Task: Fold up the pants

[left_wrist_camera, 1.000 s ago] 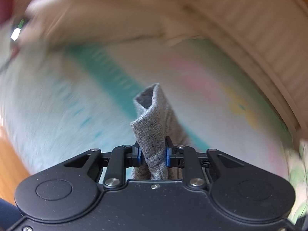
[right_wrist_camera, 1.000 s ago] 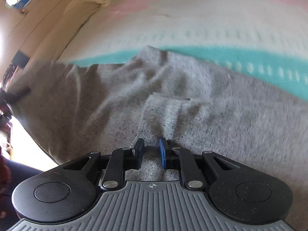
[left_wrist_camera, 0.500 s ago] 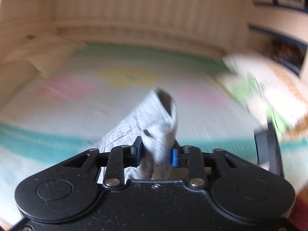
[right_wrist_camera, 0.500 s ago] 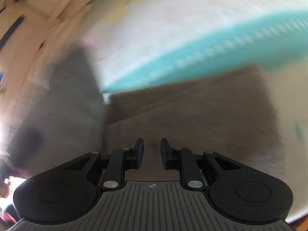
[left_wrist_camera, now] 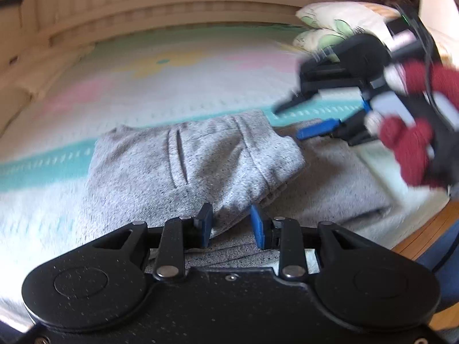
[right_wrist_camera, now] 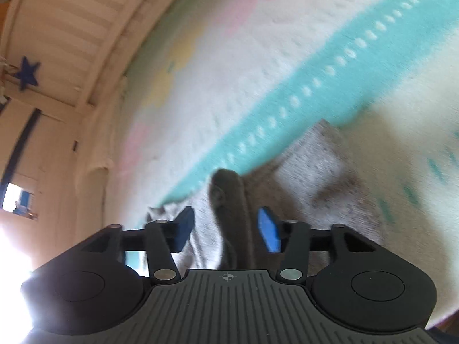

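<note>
The grey pants [left_wrist_camera: 195, 160] lie folded over on the pastel bedspread [left_wrist_camera: 172, 86], the upper layer with a pocket slit lying on a lower layer. My left gripper [left_wrist_camera: 231, 223] is open, its blue pads apart on either side of the fold's near edge. My right gripper [left_wrist_camera: 309, 120] shows at the right of the left wrist view, blurred, just above the pants' far right edge. In the right wrist view it [right_wrist_camera: 226, 226] is open, with a raised ridge of the grey pants [right_wrist_camera: 229, 200] standing between the pads without touching them.
The bedspread [right_wrist_camera: 287, 57] has teal, pink and yellow patches. A cream slatted bed rail [left_wrist_camera: 143, 14] runs along the far side. Pillows [left_wrist_camera: 330, 25] lie at the far right. The wooden floor [left_wrist_camera: 424, 229] shows past the bed's near right edge.
My left gripper has let go of the pants fold it held and opened; the fold now lies flat on the lower layer. My right gripper has opened wider and swung over the pants.
</note>
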`<state>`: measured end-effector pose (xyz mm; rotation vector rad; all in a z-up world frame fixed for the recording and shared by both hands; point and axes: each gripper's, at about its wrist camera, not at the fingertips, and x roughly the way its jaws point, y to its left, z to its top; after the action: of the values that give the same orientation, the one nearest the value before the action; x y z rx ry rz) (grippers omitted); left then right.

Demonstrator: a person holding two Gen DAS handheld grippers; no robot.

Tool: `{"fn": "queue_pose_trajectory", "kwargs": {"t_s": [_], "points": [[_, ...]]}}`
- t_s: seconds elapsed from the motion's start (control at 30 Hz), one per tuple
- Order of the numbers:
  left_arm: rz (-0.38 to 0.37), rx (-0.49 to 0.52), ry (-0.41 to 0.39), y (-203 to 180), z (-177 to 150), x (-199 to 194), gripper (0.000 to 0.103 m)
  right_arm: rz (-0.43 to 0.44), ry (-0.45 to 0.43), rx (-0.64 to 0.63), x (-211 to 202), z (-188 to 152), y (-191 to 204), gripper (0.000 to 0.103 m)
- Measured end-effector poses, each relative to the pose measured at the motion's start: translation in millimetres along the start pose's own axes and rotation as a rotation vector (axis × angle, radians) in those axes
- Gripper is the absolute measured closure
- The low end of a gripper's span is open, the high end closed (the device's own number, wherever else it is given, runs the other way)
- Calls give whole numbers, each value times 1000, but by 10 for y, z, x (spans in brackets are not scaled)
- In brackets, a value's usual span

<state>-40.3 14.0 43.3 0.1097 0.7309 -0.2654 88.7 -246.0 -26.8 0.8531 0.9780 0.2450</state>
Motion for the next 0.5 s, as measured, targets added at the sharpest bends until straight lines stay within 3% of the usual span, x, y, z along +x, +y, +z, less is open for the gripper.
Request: {"fn": "queue_pose_trajectory", "kwargs": {"t_s": [0.13,0.23,0.33,0.37,0.4,0.43,0.47,0.5], "points": [[-46,33,-13,-81,-75,-111,62,-11,66,-42,230,-7,90,35],[-90,20,40,-87,-179,-64,62,-83,135,-113,341,-142,159,34],[-112,-2,89,-66,-217,7,62,-97,159,-203,411,-207,288,32],[-109,7,92,-75,-240,11,62,-74,207,-242,453,-223,358,38],[-101,21,88,-87,-245,15,62,-31,254,-273,483,-259,422,64],[-91,30,80,-92,-258,2,62,-31,255,-302,485,-304,499,76],[-85,36,75,-96,-259,3,62,-33,234,-358,456,-345,590,85],[-84,40,72,-101,-261,1,62,-29,215,-422,399,-378,701,88]]}}
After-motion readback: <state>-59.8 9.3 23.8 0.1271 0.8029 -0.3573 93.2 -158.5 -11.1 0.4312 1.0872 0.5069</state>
